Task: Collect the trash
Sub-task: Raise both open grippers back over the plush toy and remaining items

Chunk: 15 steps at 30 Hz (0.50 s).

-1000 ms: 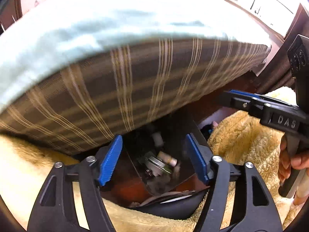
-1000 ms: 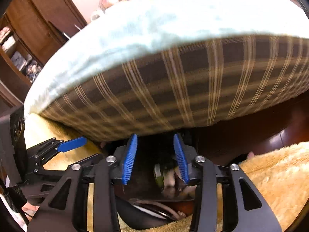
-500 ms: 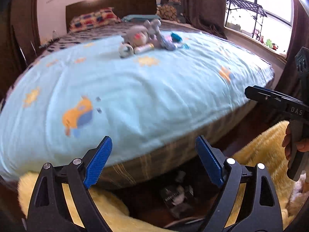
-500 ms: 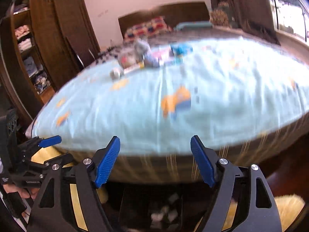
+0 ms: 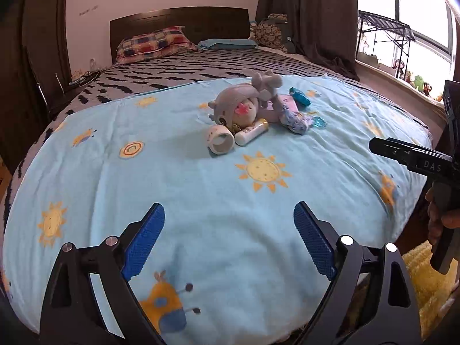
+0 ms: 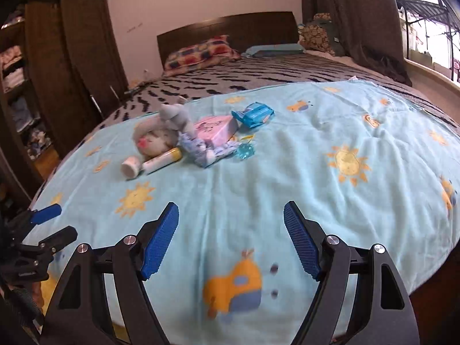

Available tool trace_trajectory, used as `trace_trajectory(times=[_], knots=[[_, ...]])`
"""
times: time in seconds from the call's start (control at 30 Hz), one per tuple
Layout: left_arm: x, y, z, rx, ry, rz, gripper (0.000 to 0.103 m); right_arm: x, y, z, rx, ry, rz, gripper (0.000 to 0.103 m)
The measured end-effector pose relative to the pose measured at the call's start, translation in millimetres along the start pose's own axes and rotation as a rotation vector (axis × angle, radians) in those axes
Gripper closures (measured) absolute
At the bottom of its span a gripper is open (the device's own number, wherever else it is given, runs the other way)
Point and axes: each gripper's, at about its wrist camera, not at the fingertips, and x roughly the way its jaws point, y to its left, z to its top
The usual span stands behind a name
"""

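Observation:
A heap of small items lies mid-bed on the light blue blanket [image 5: 172,178]: a grey plush toy [image 5: 238,106], a white cup on its side [image 5: 220,141], a white and yellow tube [image 5: 251,132], a crumpled blue-white wrapper [image 5: 293,120], a pink box [image 6: 215,128], a blue packet [image 6: 253,113] and a clear blue plastic scrap [image 6: 245,151]. My left gripper [image 5: 228,221] and right gripper [image 6: 231,215] hover over the blanket's near edge, well short of the heap. The jaws of both are opening with nothing between them.
Beyond the blanket are a dark zigzag bedspread [image 5: 201,66], pillows [image 5: 155,43] and a dark headboard. A wooden wardrobe [image 6: 72,57] stands left, curtains and a window [image 5: 402,28] right. A yellow shaggy rug [image 5: 422,287] lies by the bed's near right corner.
Both grippers rose from the dark bin of trash under the bed's edge to above the blanket and tilted up. The jaws of both spread wider.

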Motion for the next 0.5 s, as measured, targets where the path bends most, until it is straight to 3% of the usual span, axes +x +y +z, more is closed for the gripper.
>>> trace_trajectory(times=[0.5], knots=[[94.1, 16.3, 42.4, -0.063, 0.133, 0.029, 0.013, 87.6, -1.1, 35.3, 0.004, 0.143, -0.095, 0.018]])
